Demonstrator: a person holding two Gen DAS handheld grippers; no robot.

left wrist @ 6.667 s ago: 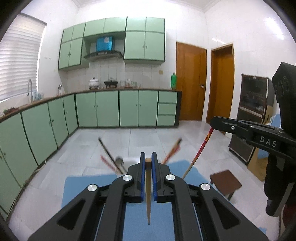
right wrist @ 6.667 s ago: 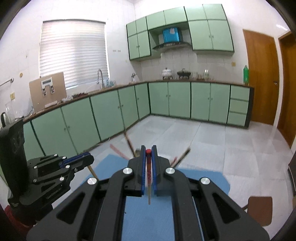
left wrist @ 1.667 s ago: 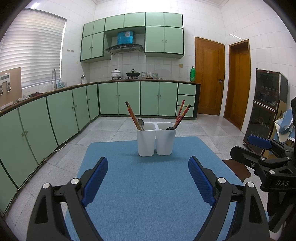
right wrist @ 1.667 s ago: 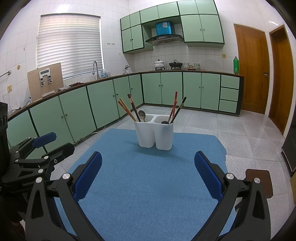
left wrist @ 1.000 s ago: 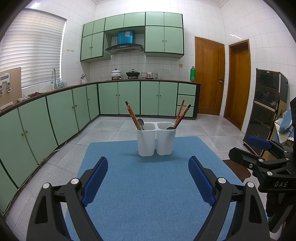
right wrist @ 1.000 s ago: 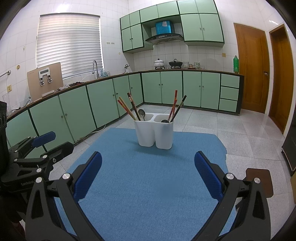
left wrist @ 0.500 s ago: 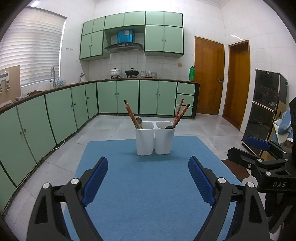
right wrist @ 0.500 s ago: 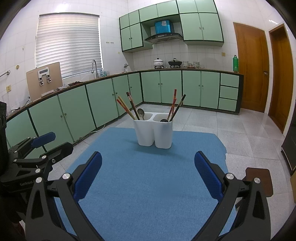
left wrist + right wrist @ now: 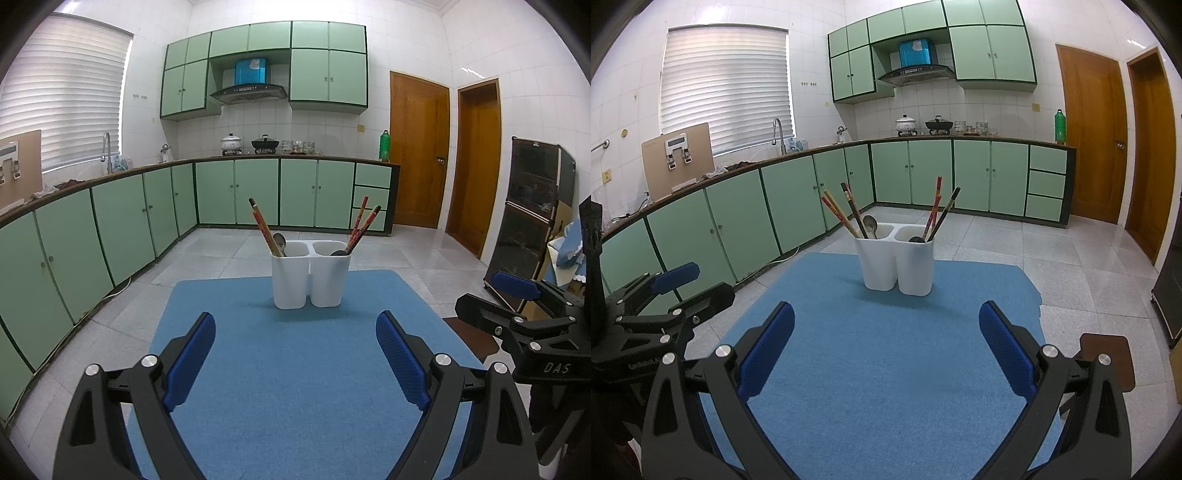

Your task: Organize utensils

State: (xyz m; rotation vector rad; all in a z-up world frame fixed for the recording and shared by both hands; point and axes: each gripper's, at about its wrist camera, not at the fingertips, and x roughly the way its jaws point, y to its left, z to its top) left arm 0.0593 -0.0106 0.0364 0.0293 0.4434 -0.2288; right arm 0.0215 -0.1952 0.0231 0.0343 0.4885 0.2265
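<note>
I note both grippers, clamped on chopsticks seconds ago, now stand wide and hold nothing. The blue mat [image 9: 295,369] gives bare room ahead of the left gripper [image 9: 295,354] and right gripper [image 9: 886,343]. The white two-cup holder [image 9: 310,275] stands ahead, well apart: three chopsticks and one spoon left, two chopsticks and one spoon right.

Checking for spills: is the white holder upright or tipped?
Upright: the white two-compartment plastic holder stands base-down on the blue mat.

a home kitchen: green cabinets [image 9: 255,192], range hood [image 9: 249,91], sink tap [image 9: 106,151], stovetop pots [image 9: 231,142]
</note>
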